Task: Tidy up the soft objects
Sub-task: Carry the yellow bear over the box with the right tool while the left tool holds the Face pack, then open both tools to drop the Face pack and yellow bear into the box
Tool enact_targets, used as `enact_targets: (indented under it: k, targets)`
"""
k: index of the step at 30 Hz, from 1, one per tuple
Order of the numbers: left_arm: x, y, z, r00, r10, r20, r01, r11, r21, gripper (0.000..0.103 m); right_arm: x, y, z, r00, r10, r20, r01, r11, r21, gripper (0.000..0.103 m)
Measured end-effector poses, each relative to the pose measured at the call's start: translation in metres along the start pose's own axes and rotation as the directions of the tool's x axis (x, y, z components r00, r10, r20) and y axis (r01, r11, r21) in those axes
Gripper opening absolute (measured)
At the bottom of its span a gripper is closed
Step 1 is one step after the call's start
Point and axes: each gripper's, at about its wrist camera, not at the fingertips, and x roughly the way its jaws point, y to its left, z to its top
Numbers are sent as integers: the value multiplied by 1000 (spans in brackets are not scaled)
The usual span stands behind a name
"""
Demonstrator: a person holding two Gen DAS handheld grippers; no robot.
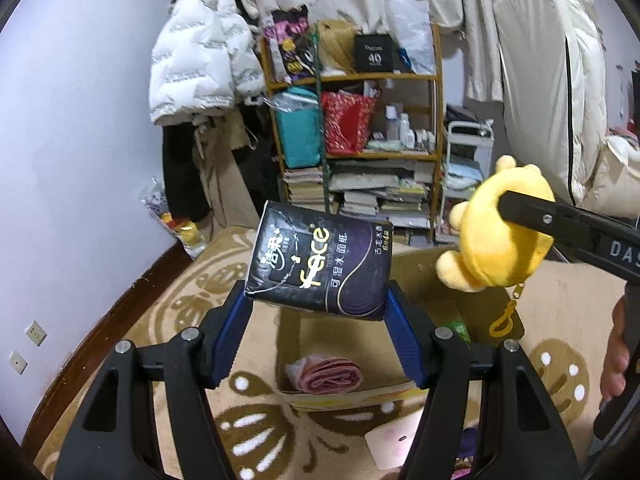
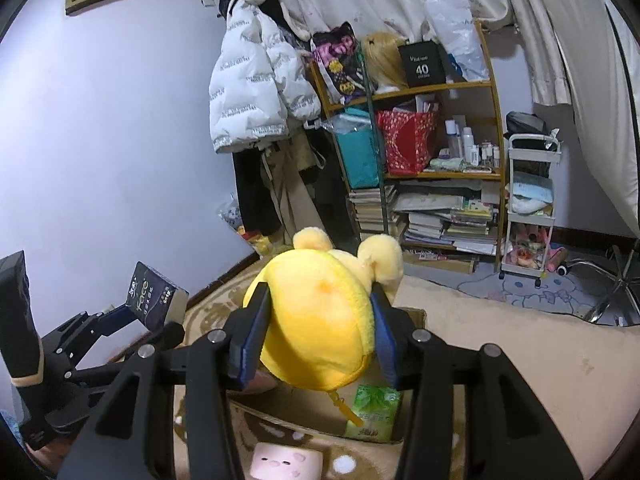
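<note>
My left gripper [image 1: 316,300] is shut on a dark tissue pack [image 1: 320,264] and holds it in the air above an open cardboard box [image 1: 420,280]; it also shows in the right wrist view [image 2: 154,300]. My right gripper [image 2: 316,320] is shut on a yellow plush toy [image 2: 320,316] with a yellow keychain clip, also above the box [image 2: 414,316]. The plush shows at right in the left wrist view [image 1: 500,228]. Inside the box lie a folded pink cloth [image 1: 332,374] and a green tissue pack [image 2: 374,412].
A pink piggy-faced object [image 2: 286,460] lies on the patterned rug [image 1: 168,308] in front of the box. A cluttered wooden shelf [image 1: 360,120], hanging coats [image 1: 200,60] and a white cart [image 2: 530,208] stand along the far wall.
</note>
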Motion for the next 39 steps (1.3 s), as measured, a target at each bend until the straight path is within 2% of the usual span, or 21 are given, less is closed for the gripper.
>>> enact_targets:
  k: [8, 20, 28, 33, 35, 37, 39]
  targets:
    - [31, -10, -10, 998, -15, -68, 16, 1000, 14, 65, 32, -19, -13, 998, 6, -58, -3, 999, 44, 52]
    - [55, -10, -15, 994, -28, -107, 29, 1000, 4, 65, 58, -31, -35, 989, 4, -148, 10, 996, 88, 55]
    - [51, -2, -23, 991, -20, -134, 14, 999, -42, 81, 63, -37, -48, 978, 14, -209, 7, 995, 99, 62]
    - [38, 8, -24, 991, -10, -135, -1, 997, -83, 96, 57, -35, -50, 976, 23, -215, -2, 995, 96, 63]
    - [32, 11, -25, 991, 0, -133, -12, 996, -91, 97, 52, -35, -50, 977, 27, -213, -6, 995, 102, 68]
    - [26, 14, -26, 991, 12, -133, -24, 996, -90, 98, 45, -34, -50, 979, 25, -203, -3, 994, 108, 81]
    - [18, 16, -27, 991, 26, -129, -39, 995, -94, 100, 37, -33, -50, 981, 24, -191, -2, 993, 115, 83]
